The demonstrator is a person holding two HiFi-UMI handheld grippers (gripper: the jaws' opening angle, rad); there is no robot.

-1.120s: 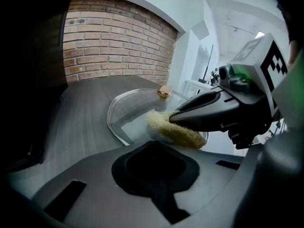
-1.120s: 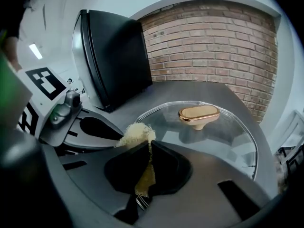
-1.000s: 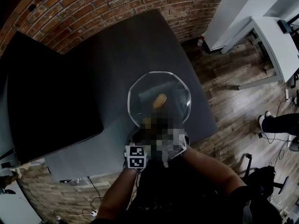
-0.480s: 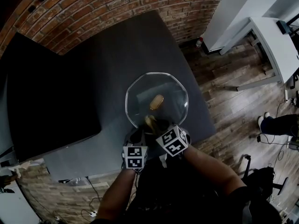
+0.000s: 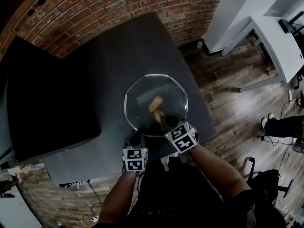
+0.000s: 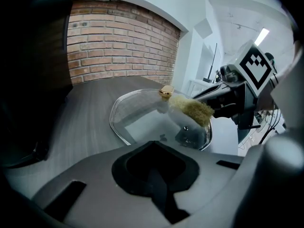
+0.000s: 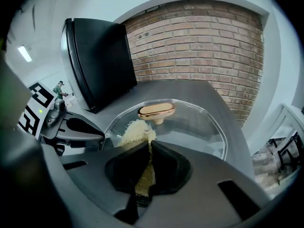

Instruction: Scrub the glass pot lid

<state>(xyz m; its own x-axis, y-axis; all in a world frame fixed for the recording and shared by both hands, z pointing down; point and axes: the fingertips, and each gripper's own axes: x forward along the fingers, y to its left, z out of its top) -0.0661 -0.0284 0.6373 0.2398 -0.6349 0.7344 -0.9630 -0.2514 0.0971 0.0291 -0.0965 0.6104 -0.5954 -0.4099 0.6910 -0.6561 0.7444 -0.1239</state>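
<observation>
The glass pot lid (image 5: 142,96) was seen lying flat on the dark grey counter (image 5: 109,61), close to its near edge, with the gold knob (image 5: 155,103) on top, roughly at the middle of the glass. A large black box (image 5: 47,103) stood on the counter to the left, well apart from the lid, and a brick wall (image 5: 95,8) ran behind the counter.

The right hand-held gripper (image 7: 148,170) was clamped on a yellowish fibrous scrubber (image 7: 137,131). One strip of it was pinched between the jaws, and its frayed end was spread out ahead of them on the glass, just beside the knob on the near side. In the left gripper view the scrubber was seen pressed against the lid's top surface, between the knob and the near rim.

The left hand-held gripper (image 6: 153,170) was clenched, its dark pads brought together with nothing visible between them. It was held low at the near left edge of the lid; whether the rim was touched could not be made out. The marker cubes of both tools (image 5: 183,137) were seen side by side above the counter's near edge.
</observation>
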